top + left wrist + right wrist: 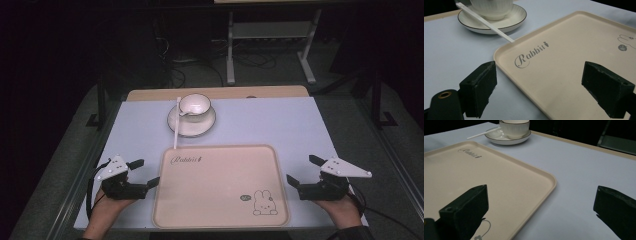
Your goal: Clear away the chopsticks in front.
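A beige tray (220,210) with a rabbit drawing and the word "Rabbit" lies at the table's near middle. Behind it stands a white cup (194,104) on a white saucer (191,126), with a long white spoon (176,125) leaning from the cup toward the tray's far left corner. My left gripper (143,173) sits open at the tray's left edge; its jaws straddle the tray rim (506,75) with nothing pinched. At the tray's right edge, my right gripper (300,172) is open too, one jaw over the tray (506,185), the other over the bare mat.
A pale lavender mat (280,125) covers the table, with a wooden strip (220,93) showing at the far edge. Beyond the table stands a white metal frame (270,45) on a dark floor with cables.
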Motion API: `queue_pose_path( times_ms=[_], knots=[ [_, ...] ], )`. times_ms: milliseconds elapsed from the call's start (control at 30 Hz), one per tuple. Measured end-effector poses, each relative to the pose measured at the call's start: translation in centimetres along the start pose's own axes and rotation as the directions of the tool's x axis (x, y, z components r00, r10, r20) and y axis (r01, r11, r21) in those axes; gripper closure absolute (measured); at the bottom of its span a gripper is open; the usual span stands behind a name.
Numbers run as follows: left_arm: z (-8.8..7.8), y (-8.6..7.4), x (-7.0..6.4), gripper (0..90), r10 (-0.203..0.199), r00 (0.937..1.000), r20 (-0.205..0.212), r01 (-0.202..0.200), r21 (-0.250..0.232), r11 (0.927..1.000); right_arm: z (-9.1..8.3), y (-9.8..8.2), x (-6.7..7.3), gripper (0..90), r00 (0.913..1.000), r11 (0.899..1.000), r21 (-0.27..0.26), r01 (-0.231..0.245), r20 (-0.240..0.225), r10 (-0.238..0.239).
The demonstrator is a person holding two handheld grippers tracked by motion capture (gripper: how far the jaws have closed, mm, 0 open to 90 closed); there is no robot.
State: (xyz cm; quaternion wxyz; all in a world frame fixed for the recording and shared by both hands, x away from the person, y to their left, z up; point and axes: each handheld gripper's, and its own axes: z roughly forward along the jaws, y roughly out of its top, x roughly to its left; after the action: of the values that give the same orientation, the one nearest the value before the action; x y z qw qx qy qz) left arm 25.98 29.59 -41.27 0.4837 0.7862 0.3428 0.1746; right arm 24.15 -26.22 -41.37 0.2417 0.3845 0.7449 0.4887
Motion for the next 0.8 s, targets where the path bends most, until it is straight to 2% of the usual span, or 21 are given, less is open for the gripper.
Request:
queue_pose_path(
  times_ms=[133, 333, 433, 800],
  knots=[
    [0.3, 0.1, 0.0, 12.5, -0.005, 1.0000, -0.006, 0.005, 0.010, 0.9999, 0.3, -0.2, -0.1, 0.0, 0.9999, 1.000, 0.028, 0.001, 0.011, -0.001],
    [0.9, 0.8, 0.4, 12.5, -0.023, 0.9996, -0.013, 0.024, 0.019, 0.9995, 0.3, -0.4, -0.4, 0.0, 0.9999, 1.000, 0.030, -0.008, 0.013, 0.008],
    [1.3, 1.0, 0.5, 12.5, -0.019, 0.9998, -0.010, 0.020, 0.027, 0.9994, 0.4, -0.5, -0.5, 0.0, 0.9998, 0.999, 0.031, -0.014, 0.015, 0.013],
    [3.3, 2.4, 2.0, 12.4, -0.021, 0.9997, -0.016, 0.022, 0.070, 0.9973, 0.3, -0.3, -0.3, 0.0, 0.9996, 0.999, 0.035, -0.002, 0.027, 0.001]
  ],
)
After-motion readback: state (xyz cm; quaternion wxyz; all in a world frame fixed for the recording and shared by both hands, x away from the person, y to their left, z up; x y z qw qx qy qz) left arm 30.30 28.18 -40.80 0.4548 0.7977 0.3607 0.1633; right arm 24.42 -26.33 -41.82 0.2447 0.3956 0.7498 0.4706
